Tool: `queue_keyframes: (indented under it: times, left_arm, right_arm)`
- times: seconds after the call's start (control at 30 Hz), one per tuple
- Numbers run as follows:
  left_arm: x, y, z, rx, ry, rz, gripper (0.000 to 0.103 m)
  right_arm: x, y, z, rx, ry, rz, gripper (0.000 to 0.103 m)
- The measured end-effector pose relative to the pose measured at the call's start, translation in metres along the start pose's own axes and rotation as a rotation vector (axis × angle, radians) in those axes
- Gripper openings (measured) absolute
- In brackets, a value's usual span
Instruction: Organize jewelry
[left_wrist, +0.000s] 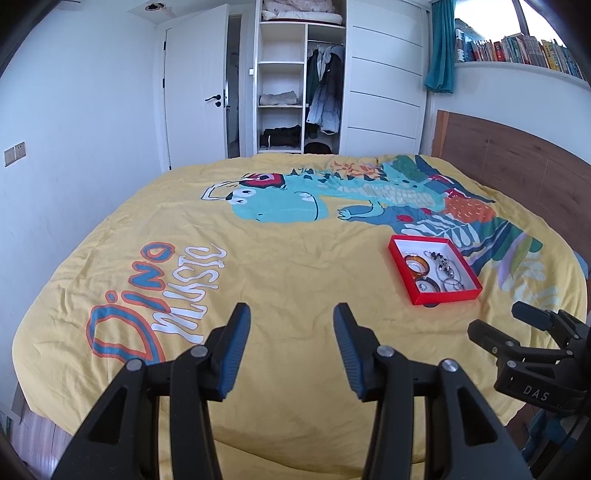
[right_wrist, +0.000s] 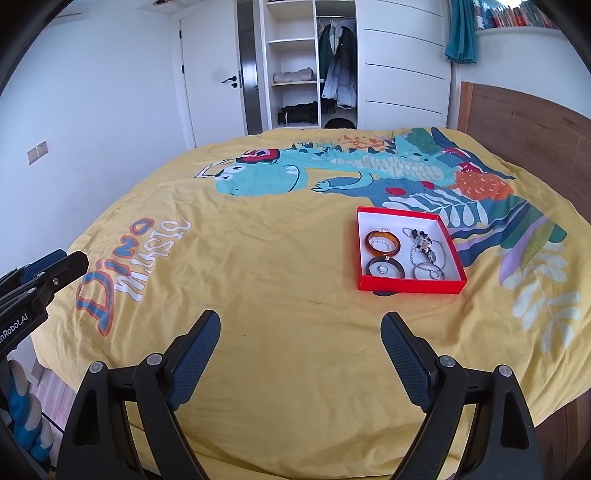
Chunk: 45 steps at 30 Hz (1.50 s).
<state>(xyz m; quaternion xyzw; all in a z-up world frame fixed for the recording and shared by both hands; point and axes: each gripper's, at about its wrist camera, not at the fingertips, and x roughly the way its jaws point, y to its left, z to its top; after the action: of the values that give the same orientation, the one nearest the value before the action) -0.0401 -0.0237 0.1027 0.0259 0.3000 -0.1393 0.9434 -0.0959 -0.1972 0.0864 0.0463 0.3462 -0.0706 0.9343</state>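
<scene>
Both views bright, even daylight, cool white cast. Light enters from window (left_wrist: 491, 22) at upper right. Shadows soft and faint; thin dark shadow under near edge of red tray (right_wrist: 410, 286). No strong glare. Heavy fisheye bending: bed (left_wrist: 295, 295) edges bulge, walls and wardrobe (right_wrist: 402, 62) lines curve, black vignette in corners. Focus sharp across centre, slight softness toward rim.

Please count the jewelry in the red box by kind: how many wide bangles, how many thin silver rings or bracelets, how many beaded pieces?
In the red box:
Wide bangles: 2, amber bangle and dark bangle
Beaded piece: 1, beaded bracelet
Thin silver hoops: tangled, at least 3, exact count unclear
Total: at least 6
</scene>
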Motion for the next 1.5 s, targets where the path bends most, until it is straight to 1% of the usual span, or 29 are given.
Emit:
queue_keyframes:
  times: [0.9, 1.2, 1.27, 1.5]
  left_arm:
    - [0.000, -0.001, -0.004, 0.013, 0.007, 0.002, 0.045]
    - [0.000, 0.007, -0.015, 0.021, 0.020, -0.002, 0.045]
    - [0.003, 0.003, -0.009, 0.023, 0.022, -0.004, 0.045]
    - [0.004, 0.005, -0.011, 0.024, 0.028, -0.004, 0.045]
  right_arm:
    - [0.001, -0.006, -0.002, 0.013, 0.003, -0.003, 0.089]
    - [0.001, -0.006, -0.003, 0.015, 0.003, -0.003, 0.089]
    - [0.001, -0.006, -0.003, 0.015, 0.004, -0.003, 0.089]
    - [0.003, -0.007, -0.006, 0.023, 0.004, -0.008, 0.089]
